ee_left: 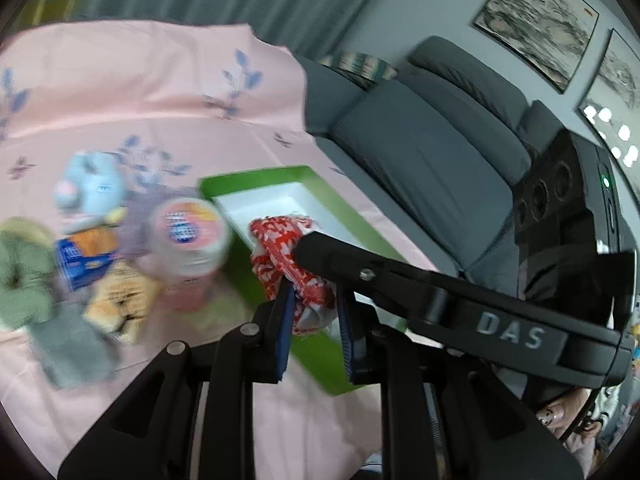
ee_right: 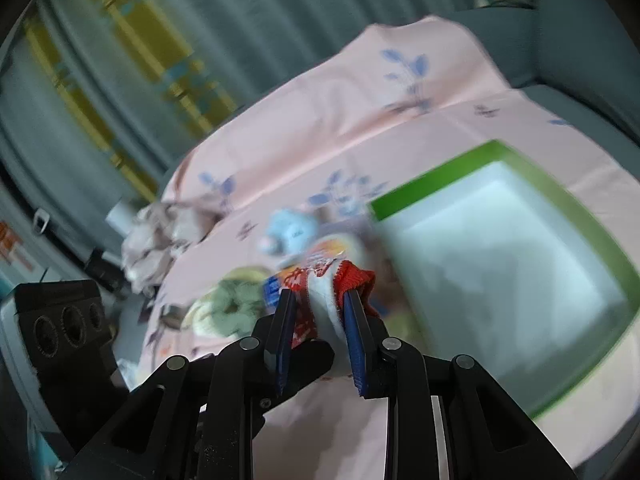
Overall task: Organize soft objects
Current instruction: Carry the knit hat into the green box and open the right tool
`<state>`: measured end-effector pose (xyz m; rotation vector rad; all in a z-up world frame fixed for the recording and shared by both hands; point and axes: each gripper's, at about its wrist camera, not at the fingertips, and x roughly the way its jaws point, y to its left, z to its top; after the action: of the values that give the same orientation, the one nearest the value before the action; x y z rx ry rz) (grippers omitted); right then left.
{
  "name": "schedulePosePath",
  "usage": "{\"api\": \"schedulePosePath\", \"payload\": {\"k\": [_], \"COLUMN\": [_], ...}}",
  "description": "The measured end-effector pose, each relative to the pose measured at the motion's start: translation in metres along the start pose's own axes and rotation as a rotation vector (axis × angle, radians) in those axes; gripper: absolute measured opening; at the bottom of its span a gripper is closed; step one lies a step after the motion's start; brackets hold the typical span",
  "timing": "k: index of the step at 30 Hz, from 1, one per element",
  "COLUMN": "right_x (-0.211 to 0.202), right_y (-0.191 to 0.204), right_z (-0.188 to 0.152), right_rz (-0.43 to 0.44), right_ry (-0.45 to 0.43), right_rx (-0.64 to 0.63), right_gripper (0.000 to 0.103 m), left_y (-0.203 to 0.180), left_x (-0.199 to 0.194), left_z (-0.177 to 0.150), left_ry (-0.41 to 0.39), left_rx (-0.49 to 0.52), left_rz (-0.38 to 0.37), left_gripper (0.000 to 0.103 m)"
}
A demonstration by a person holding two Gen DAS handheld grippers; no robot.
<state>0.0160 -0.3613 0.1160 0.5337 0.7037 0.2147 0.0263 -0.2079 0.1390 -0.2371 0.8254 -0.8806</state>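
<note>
— So where's the red-and-white sock (ee_left: 280, 256)?

— Up above the pink cloth (ee_left: 168, 80), by the green-rimmed box (ee_left: 304, 174). The left gripper (ee_left: 314, 312) is clamped on one end, the right gripper (ee_right: 320, 312) on the red cuff.

— And their pose?

— Both angle downward, fingers close together, the right one crossing the left's view. Plush toys (ee_left: 90, 188) lie nearby.

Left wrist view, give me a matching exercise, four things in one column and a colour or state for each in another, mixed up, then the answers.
Things:
1. sock
2. box
3. plush toy
4. cloth

Colour or state:
A. pink with blue leaf prints
B. green rim, white inside
C. red and white, gripped by both grippers
D. light blue, lying among the pile

Pairs: 1-C, 2-B, 3-D, 4-A
</note>
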Motion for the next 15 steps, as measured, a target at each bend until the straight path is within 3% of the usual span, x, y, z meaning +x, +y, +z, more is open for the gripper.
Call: {"api": "schedulePosePath", "payload": {"k": [5, 15], "right_x": [-0.008, 0.003], "right_y": [-0.037, -0.083], "right_z": [0.001, -0.001], "right_rz": [-0.041, -0.168], "right_ry": [-0.004, 0.050], "right_rx": [0.077, 0.181], "right_gripper": [0.027, 0.027], "left_y": [-0.008, -0.029], "left_x": [0.034, 0.068], "left_z": [0.001, -0.013], "left_ry": [0.062, 0.156], "left_rx": [-0.044, -0.008], "left_rz": [-0.062, -0.039], "left_gripper": [0.017, 0.021]}}
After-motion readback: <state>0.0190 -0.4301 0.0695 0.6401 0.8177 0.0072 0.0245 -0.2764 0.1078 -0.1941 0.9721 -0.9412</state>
